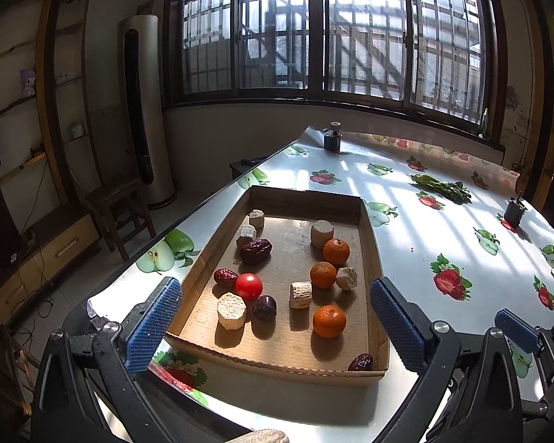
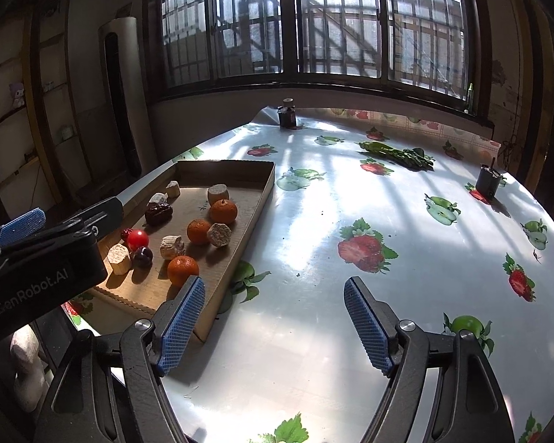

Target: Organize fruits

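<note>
Left gripper (image 1: 277, 317) wide above cardboard tray (image 1: 369, 243).

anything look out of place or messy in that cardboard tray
One wrinkled dark red date sits alone in the near right corner of the shallow cardboard tray, apart from the other dates on the left. The pale cut cylinder pieces lie scattered between the fruits. Nothing looks spilled or damaged.

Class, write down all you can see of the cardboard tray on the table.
The cardboard tray is a shallow, open-topped brown box of corrugated card, lying flat on the fruit-patterned table near its left edge. Its low walls look worn, the near one bent outward. Inside lie three oranges, a red tomato, dark dates and pale cylindrical chunks. No jaws touch it.
</note>
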Demonstrator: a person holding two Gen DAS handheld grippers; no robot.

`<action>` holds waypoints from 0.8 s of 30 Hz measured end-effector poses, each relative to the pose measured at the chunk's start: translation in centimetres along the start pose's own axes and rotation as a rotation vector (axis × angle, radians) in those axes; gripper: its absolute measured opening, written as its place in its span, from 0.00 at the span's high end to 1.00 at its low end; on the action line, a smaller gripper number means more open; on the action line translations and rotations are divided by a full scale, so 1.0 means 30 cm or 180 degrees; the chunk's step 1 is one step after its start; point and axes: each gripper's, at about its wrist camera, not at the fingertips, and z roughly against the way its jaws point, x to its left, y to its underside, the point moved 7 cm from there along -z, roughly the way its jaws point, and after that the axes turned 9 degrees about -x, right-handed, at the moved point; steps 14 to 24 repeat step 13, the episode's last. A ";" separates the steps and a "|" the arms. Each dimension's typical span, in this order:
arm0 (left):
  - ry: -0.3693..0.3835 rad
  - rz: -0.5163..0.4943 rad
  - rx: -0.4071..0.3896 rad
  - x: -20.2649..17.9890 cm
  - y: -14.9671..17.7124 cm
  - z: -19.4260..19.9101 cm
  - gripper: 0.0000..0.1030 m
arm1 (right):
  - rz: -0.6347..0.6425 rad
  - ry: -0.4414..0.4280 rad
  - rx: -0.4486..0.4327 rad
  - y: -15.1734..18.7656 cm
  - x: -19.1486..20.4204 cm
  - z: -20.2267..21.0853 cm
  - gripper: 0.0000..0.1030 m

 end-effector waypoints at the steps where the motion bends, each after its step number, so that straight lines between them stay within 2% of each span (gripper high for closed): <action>1: -0.0002 0.0002 -0.0003 0.001 -0.001 0.001 0.01 | 0.0008 -0.0004 -0.0001 0.000 0.007 0.001 0.20; 24: 0.0023 0.0005 -0.0023 0.024 -0.031 0.013 0.01 | 0.0101 -0.0071 -0.0060 -0.012 0.050 0.021 0.19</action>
